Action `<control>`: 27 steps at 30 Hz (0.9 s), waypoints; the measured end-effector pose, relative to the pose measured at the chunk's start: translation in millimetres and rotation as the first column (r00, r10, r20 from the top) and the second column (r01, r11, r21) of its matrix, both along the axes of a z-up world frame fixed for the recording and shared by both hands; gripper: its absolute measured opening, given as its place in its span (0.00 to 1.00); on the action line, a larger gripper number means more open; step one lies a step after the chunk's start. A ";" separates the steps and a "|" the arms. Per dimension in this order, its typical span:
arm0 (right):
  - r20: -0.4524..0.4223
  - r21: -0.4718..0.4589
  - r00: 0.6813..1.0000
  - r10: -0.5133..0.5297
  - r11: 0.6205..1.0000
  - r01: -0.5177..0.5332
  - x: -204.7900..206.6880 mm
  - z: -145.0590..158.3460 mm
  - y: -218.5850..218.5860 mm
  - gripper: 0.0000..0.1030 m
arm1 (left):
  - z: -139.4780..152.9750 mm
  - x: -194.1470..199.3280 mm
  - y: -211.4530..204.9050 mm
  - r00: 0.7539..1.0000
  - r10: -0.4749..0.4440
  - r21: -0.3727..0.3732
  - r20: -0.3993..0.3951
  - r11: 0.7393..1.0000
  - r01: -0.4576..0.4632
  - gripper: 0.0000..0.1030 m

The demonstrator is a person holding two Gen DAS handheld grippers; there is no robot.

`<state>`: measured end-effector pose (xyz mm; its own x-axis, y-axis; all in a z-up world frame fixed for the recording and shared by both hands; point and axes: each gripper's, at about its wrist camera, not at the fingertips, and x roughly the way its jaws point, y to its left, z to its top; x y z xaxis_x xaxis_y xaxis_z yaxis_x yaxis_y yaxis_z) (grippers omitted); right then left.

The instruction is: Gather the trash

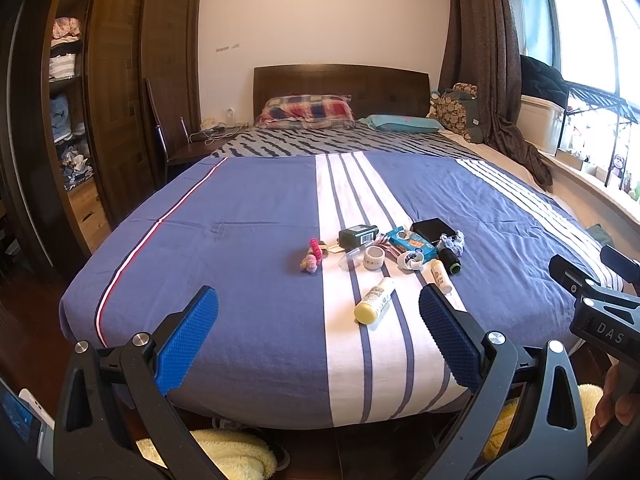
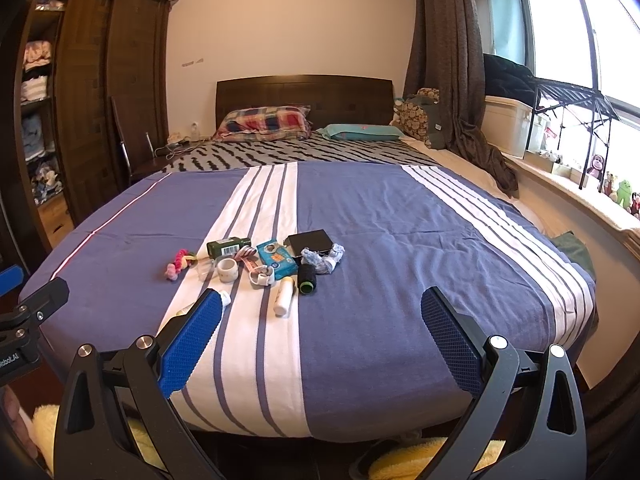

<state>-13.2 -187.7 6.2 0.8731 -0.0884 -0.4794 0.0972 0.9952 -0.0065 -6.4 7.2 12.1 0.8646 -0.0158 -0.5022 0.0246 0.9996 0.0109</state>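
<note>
On the blue-and-white striped bed cover [image 1: 248,264], toward the foot of the bed, the clutter sits in one loose cluster — a green bottle [image 1: 357,235], a roll of tape [image 1: 374,258], a teal packet [image 1: 412,244], a black box [image 1: 433,229], a crumpled wrapper [image 1: 453,241], a black spool [image 1: 450,261], a pink hair tie [image 1: 314,255] and two pale yellow tubes. The left gripper [image 1: 319,330] is spread wide and holds nothing; the right gripper [image 2: 322,330] is likewise wide open and empty, and both hang short of the bed's near edge, well apart from the pile. The relation that matters is the nearest tube [image 1: 374,300]: from the left wrist view it lies ahead and slightly right of centre between the fingers, its long axis running diagonally from near-left to far-right, cap end away. In the right wrist view the same tube is mostly hidden behind the left-side finger [image 2: 192,336], so it lies off that gripper's centre line; the smaller tube [image 2: 283,295] lies ahead and left of that gripper's centre, roughly end-on. My judgement is that the left gripper is better lined up for the large tube and would need a wrist turn to close across its narrow width, not along its length. No bin or bag is visible in either view.
</note>
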 end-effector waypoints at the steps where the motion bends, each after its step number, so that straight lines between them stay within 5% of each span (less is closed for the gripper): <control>1: 0.001 0.001 1.000 0.000 1.000 0.000 -0.4 0.2 -0.6 0.97 | 0.2 -0.2 -0.3 1.000 0.000 0.000 0.000 1.000 0.000 0.92; 27: 0.014 0.006 1.000 0.006 1.000 -0.006 -2.6 4.9 -0.7 0.97 | 5.6 -2.6 -1.4 1.000 -0.002 0.004 0.015 1.000 0.002 0.92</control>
<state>-15.8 -188.4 11.1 0.8802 -0.0802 -0.4677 0.0911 0.9958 0.0006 -8.9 5.7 17.7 0.8722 -0.0154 -0.4890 0.0264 0.9995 0.0156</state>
